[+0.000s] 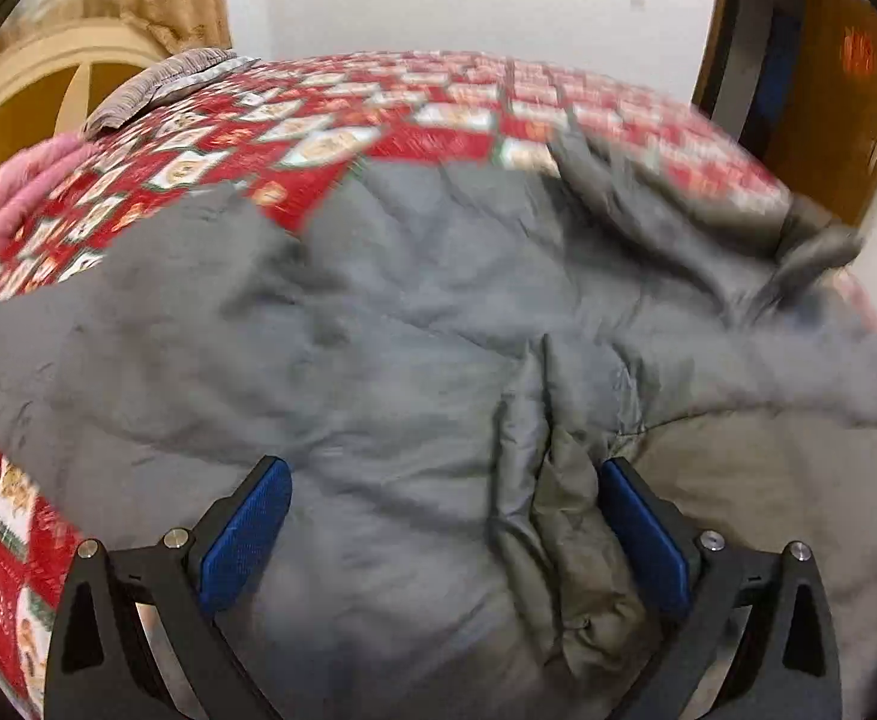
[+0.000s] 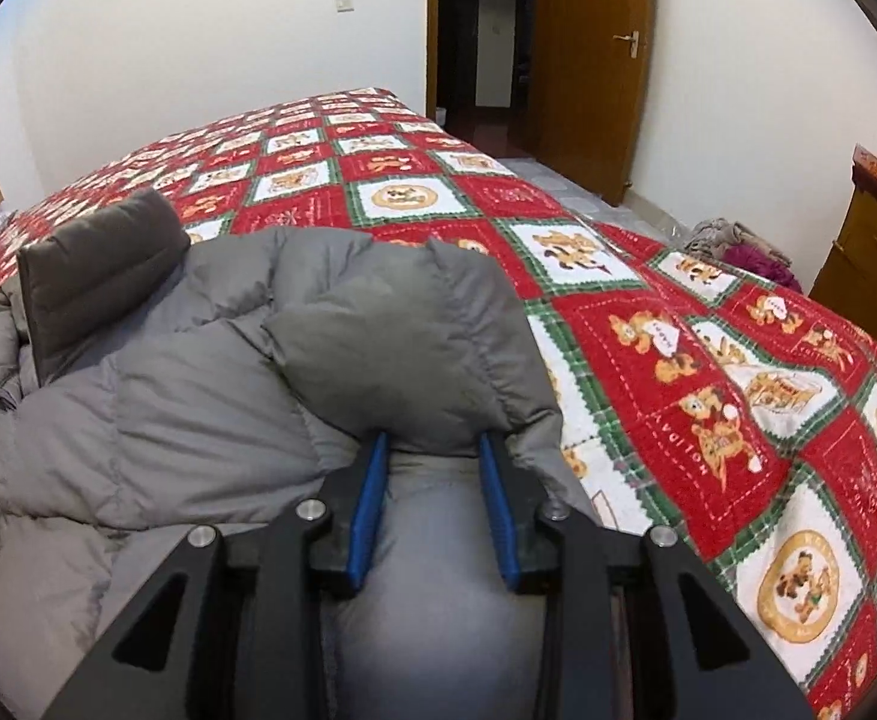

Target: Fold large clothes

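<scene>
1. Grey puffy jacket (image 2: 198, 372) lies spread on the bed, over the red patterned quilt (image 2: 708, 360), dark collar (image 2: 96, 276) standing up at the far left in the right view.
2. Right gripper (image 2: 432, 444) is clenched on a bunched fold of the jacket; the fabric bulges over both blue pads (image 2: 369, 510).
3. Left gripper (image 1: 444, 474) hangs released, jaws wide, just above the jacket's crumpled middle; a ridge of fabric sits near its right pad, but nothing's pinched.
4. Risks, as I judge them: padding is thick & slick, so the right pinch could slip if pulled hard. Left jaws could catch just the thin ridge rather than a proper edge, giving a skewed fold. Left view is blurred, so the exact edge is hard to pick out.
5. Around: grey pillow (image 1: 156, 84) & pink blanket (image 1: 12, 192) at the far left of the bed, well apart from the jacket. Wooden door (image 2: 594, 60) & a clothes pile (image 2: 738, 246) on the floor beyond.
6. Nothing lies on the quilt where a fold would land.
</scene>
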Available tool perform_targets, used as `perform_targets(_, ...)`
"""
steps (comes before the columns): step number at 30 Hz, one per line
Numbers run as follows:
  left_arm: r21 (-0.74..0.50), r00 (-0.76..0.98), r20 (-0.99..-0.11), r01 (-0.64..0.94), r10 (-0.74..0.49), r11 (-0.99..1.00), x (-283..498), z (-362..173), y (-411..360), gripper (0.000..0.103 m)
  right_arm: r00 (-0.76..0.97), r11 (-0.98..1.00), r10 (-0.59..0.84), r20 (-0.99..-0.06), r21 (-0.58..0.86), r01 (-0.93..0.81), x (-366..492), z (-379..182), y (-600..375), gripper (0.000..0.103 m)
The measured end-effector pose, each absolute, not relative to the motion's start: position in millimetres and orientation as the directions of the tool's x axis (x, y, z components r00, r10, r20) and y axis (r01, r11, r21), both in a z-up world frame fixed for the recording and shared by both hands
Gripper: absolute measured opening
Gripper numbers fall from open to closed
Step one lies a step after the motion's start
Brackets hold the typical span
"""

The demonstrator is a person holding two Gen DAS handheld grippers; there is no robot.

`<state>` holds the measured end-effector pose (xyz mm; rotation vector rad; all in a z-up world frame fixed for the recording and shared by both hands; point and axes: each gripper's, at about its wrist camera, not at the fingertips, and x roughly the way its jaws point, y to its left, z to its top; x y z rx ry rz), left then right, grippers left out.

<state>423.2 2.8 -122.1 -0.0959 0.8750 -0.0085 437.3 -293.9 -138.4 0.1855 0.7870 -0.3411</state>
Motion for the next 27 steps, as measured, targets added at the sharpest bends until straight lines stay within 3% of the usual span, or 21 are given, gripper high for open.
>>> perform_targets(3, -0.168, 0.706, -0.708, -0.151, -0.013, 0.974, 391.6, -92.2, 76.6, 0.102, 0.665, 0.928, -0.208, -0.718, 0.069, 0.365, 434.5, -138.5, -298.6, 0.036)
perform_targets(6, -0.17, 0.681, -0.721, -0.351, 0.127, 0.921, 377.1, -83.1, 156.4, 0.102, 0.663, 0.929, -0.214, -0.717, 0.061, 0.366, 435.0, -138.4, -297.6, 0.036)
perform_targets(9, -0.191, 0.573, -0.78, -0.601, 0.252, 0.776, 367.3, -89.7, 250.3, 0.102, 0.662, 0.929, -0.218, -0.717, 0.056, 0.366, 435.3, -138.1, -296.8, 0.037)
perform_targets(11, -0.248, 0.485, -0.837, -0.749, 0.253, 0.614, 361.8, -104.9, 307.7, 0.102, 0.663, 0.929, -0.217, -0.717, 0.058, 0.366, 435.2, -138.2, -297.0, 0.037)
perform_targets(15, -0.336, 0.461, -0.864, -0.827, 0.203, 0.451, 365.5, -129.2, 357.8, 0.102, 0.661, 0.929, -0.224, -0.716, 0.049, 0.368, 435.7, -138.2, -295.8, 0.037)
perform_targets(20, -0.276, 0.445, -0.837, -0.846, 0.317, 0.456, 389.3, -129.4, 344.4, 0.102, 0.661, 0.929, -0.224, -0.716, 0.048, 0.368, 435.7, -138.1, -295.7, 0.037)
perform_targets(22, -0.198, 0.391, -0.847, -0.861, 0.36, 0.469, 401.8, -134.2, 342.7, 0.101, 0.661, 0.929, -0.225, -0.716, 0.047, 0.367, 435.7, -138.2, -295.7, 0.037)
perform_targets(23, -0.145, 0.361, -0.843, -0.866, 0.399, 0.479, 407.8, -136.5, 337.1, 0.097, 0.661, 0.929, -0.226, -0.716, 0.046, 0.367, 435.7, -138.3, -296.0, 0.037)
perform_targets(24, -0.114, 0.354, -0.828, -0.865, 0.434, 0.489, 411.4, -138.0, 334.1, 0.081, 0.661, 0.929, -0.225, -0.716, 0.048, 0.367, 435.6, -138.4, -296.0, 0.037)
perform_targets(25, -0.097, 0.363, -0.813, -0.856, 0.456, 0.508, 410.0, -137.5, 329.9, 0.059, 0.662, 0.929, -0.224, -0.715, 0.049, 0.367, 435.7, -138.5, -296.3, 0.037)
perform_targets(26, -0.105, 0.399, -0.798, -0.83, 0.452, 0.547, 412.4, -136.7, 324.4, 0.044, 0.662, 0.929, -0.225, -0.715, 0.047, 0.367, 435.6, -138.4, -296.0, 0.037)
perform_targets(27, -0.126, 0.432, -0.79, -0.808, 0.435, 0.575, 411.4, -136.6, 322.8, 0.018, 0.662, 0.929, -0.225, -0.715, 0.047, 0.367, 435.7, -138.5, -296.1, 0.037)
